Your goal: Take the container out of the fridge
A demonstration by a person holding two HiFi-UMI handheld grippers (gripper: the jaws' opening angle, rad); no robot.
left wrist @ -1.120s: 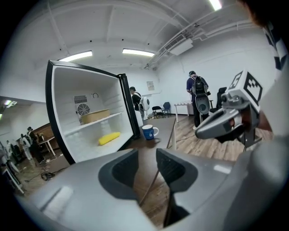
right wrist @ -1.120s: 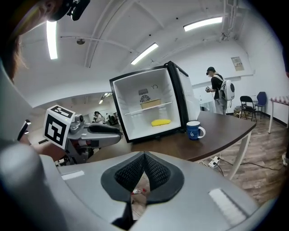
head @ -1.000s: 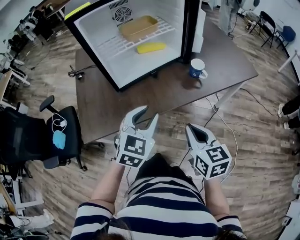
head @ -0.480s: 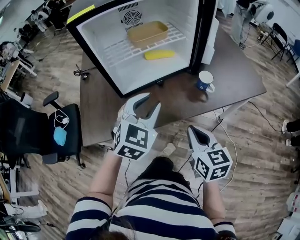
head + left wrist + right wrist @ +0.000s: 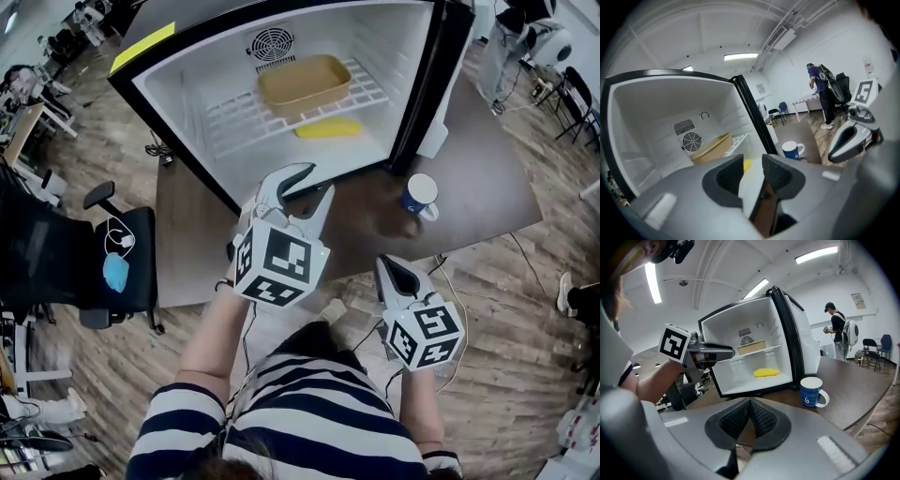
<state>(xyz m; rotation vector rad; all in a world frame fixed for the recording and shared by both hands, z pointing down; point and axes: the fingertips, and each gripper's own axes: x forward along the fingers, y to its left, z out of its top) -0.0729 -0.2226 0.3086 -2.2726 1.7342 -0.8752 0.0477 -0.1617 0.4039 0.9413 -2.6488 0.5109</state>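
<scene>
A tan rectangular container (image 5: 305, 82) rests on the white wire shelf inside the open fridge (image 5: 187, 103). It also shows in the left gripper view (image 5: 711, 149) and the right gripper view (image 5: 751, 347). My left gripper (image 5: 314, 181) is held up in front of the fridge's lower front edge, open, with nothing between its jaws (image 5: 753, 164). It is well short of the container. My right gripper (image 5: 388, 265) hangs lower at the table's near edge, shut and empty (image 5: 750, 401).
A yellow object (image 5: 328, 127) lies on the fridge floor below the shelf. A blue mug (image 5: 419, 197) stands on the brown table (image 5: 487, 178) right of the fridge. The fridge door (image 5: 441, 75) stands open at the right. A black chair (image 5: 56, 253) is at the left.
My left gripper has risen and moved forward toward the fridge opening. The fridge now looks closer in the head view. My right gripper has hardly moved.
</scene>
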